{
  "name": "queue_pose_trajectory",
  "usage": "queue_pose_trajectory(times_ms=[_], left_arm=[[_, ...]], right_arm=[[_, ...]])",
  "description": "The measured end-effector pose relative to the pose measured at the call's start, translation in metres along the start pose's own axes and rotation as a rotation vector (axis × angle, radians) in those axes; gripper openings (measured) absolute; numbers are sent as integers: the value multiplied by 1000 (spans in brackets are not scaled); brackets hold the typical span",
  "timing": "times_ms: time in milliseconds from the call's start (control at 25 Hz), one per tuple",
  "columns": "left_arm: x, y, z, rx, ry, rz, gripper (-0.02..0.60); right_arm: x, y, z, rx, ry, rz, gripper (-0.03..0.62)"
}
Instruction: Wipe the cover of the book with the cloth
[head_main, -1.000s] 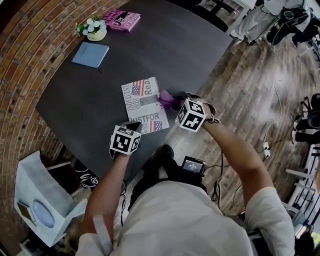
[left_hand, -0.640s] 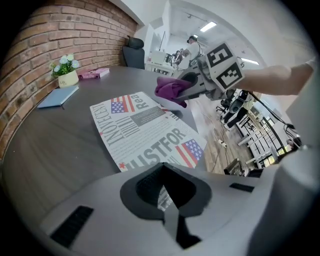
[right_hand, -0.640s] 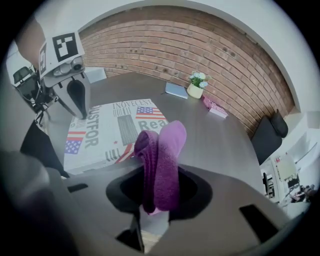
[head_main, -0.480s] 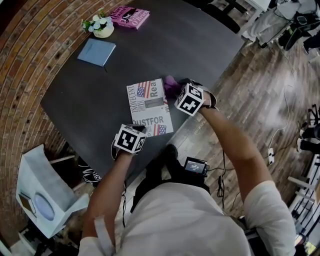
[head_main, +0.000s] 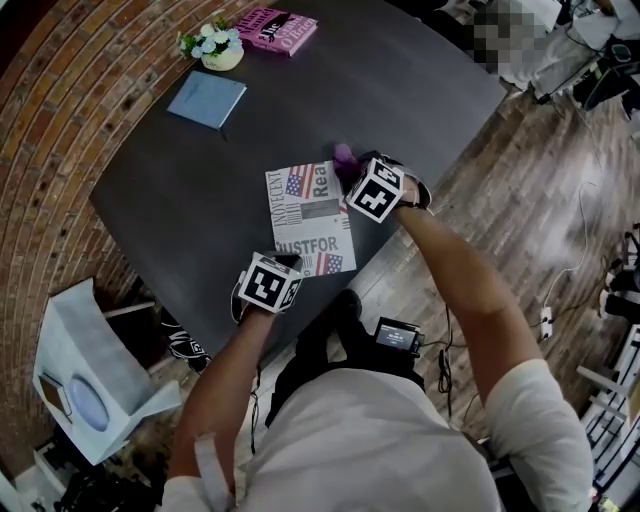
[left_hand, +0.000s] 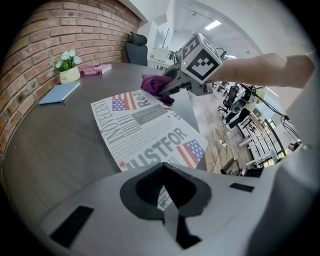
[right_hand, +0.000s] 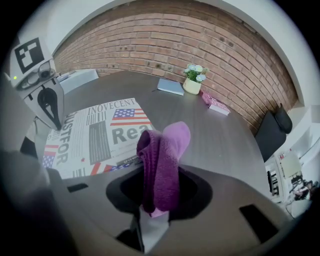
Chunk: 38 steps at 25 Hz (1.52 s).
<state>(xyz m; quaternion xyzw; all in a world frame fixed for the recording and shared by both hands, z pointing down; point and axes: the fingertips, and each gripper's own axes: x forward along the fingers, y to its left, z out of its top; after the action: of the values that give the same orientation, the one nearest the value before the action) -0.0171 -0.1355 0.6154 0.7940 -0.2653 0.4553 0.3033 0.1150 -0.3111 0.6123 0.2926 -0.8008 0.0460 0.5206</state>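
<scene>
On the dark grey tabletop (head_main: 200, 190), close to its near edge, lies the flat book with the newspaper-print cover and flag patches (head_main: 308, 215). My right fingers (right_hand: 152, 227) are clamped on the folded purple fleece cloth (right_hand: 161, 160), which stands out of them as a narrow wad at the far right corner of the cover, beside the big title letters. Whether the cloth is already pressing on the paper I cannot tell. My left fingers (left_hand: 171, 222) are closed together with nothing between them, their tip over the near edge of the book; I cannot tell if it bears down.

I think the biggest risk is the book sliding. The tabletop looks smooth, and the book's right side runs near the drop to the floor. A firm stroke with too little weight from my left could skate the book sideways or off the edge.

The wad is also slim. If I tilt too low, the hard fingers could scrape the cover instead of the fleece, and a dragging stroke could tug the cloth loose.

A long pull toward me could also run my right fingers into my left.
</scene>
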Motion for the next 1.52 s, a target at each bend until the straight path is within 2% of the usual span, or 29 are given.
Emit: queue_pose_trajectory(times_ms=[360,960,1520], left_arm=[[1,0,-2,-3,-1,-17,8],[0,0,1,41,-2,-4,8],[-1,2,2,40,-20,14,8]], right_arm=[[2,29,-7,-22,2,79,106],[-17,70,-25,-47,11,119,104],[-42,115,-42,-56,13,150,104]])
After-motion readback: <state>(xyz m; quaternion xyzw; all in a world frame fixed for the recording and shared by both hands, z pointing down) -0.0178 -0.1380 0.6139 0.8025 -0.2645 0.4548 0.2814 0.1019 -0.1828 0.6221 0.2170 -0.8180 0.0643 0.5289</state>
